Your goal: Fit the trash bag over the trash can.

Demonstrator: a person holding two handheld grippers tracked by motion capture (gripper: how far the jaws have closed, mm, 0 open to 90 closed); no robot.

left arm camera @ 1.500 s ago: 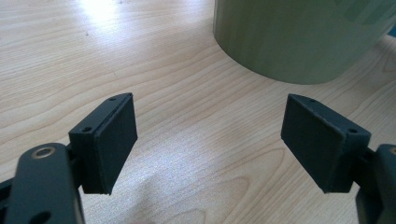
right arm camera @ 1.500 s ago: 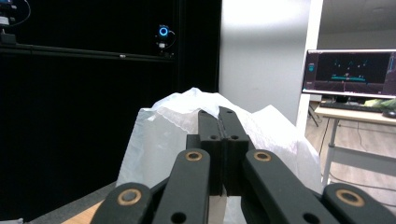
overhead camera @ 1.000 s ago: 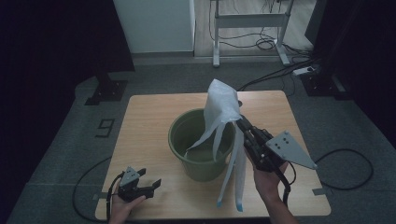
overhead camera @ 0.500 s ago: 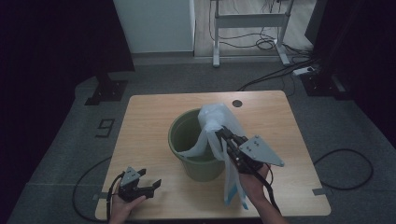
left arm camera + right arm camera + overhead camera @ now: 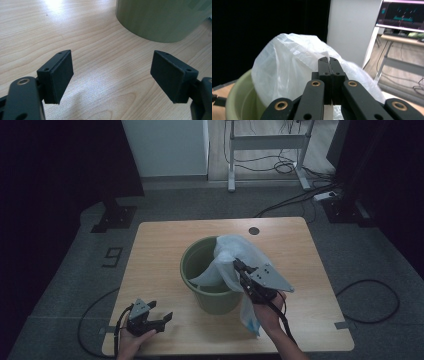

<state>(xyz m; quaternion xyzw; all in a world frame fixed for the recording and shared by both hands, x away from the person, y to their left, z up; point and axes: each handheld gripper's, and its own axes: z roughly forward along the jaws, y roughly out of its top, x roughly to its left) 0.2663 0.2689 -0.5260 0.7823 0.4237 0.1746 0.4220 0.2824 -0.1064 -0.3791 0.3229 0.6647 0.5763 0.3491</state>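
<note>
Right gripper view: jaws pinching plastic bag (image 5: 287, 65)

A light wooden table (image 5: 160, 250) carries a green bucket (image 5: 196, 262) standing near its middle.

A round olive-green bucket (image 5: 210, 290) stands upright at the centre of the frame in the high view. A thin, crinkled, translucent white plastic bag (image 5: 235, 252) billows over its right rim, part hanging inside, part trailing down the outside toward the lower right.
</note>
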